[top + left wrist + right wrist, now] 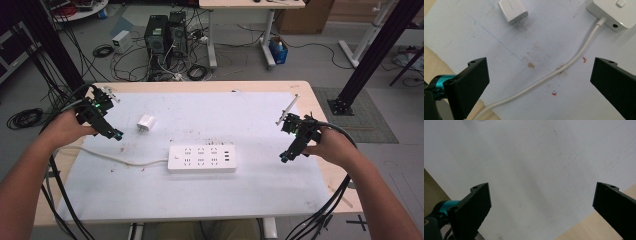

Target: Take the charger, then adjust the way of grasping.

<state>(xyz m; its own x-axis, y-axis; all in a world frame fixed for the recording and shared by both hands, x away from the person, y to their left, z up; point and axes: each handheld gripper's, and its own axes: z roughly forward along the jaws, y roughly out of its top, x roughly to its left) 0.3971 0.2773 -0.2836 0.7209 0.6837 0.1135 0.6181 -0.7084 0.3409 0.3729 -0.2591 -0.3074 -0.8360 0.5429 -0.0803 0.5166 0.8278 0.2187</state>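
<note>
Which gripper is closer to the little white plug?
Left. The left gripper hangs just beside the plug, jaws open. The right gripper is far across the table, past the power strip.

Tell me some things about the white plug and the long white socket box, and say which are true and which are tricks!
1. The charger plug lies on the table, held by no gripper. True.
2. The left gripper is squeezed shut. False: its jaws stand wide apart.
3. A white cord runs from the power strip. True.
4. The charger plug is stuck into the power strip. False: it lies apart from it.
5. The right gripper holds the cord. False: it is open over the bare mat.
</note>
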